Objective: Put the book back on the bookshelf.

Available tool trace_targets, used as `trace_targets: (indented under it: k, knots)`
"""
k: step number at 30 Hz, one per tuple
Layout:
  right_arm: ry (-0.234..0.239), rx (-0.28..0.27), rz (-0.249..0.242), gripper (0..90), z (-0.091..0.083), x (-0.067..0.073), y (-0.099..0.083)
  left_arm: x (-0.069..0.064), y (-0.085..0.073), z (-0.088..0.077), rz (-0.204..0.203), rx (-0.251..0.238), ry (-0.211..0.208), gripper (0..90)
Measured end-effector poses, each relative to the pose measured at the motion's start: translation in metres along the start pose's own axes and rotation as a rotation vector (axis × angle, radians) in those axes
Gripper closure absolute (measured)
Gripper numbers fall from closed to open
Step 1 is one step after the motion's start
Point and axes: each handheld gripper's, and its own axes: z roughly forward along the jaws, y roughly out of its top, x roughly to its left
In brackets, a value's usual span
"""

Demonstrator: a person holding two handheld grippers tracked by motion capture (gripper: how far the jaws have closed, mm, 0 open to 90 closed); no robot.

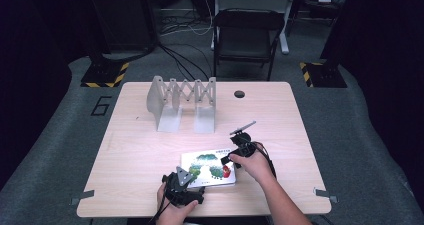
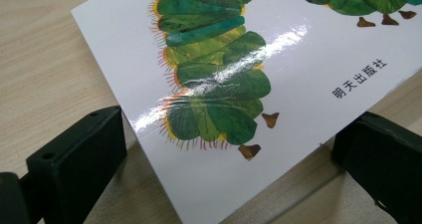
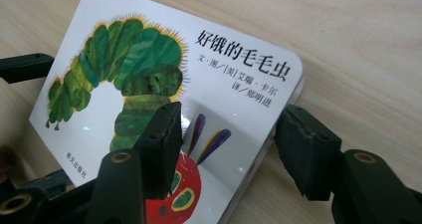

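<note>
The picture book (image 1: 208, 169) is lying flat at the table's (image 1: 150, 150) six o'clock edge. It is being straddled, ungripped, by the open left gripper (image 2: 224, 154) and half-open right gripper (image 3: 226, 149). The glossy cover could be slipping if pinched unevenly.

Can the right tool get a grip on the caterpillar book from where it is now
Probably yes. The right tool already straddles the near corner of the caterpillar book, one jaw over the cover and the other beside the edge, with nothing between them. The left tool sits at the opposite corner, out of its way.
</note>
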Motion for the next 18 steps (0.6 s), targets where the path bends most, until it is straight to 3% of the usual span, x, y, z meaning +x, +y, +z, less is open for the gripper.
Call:
trace_targets:
  k: [2,18]
  knots:
    - [0.033,0.015,0.004,39.0,0.0037,-0.0008,-0.0007,0.0001,0.0001,0.0000,0.000,0.001,-0.002,0.4]
    - [0.046,0.020,-0.006,30.5,0.0109,0.0023,-0.0013,0.0004,0.0003,-0.0002,-0.002,0.007,-0.008,0.4]
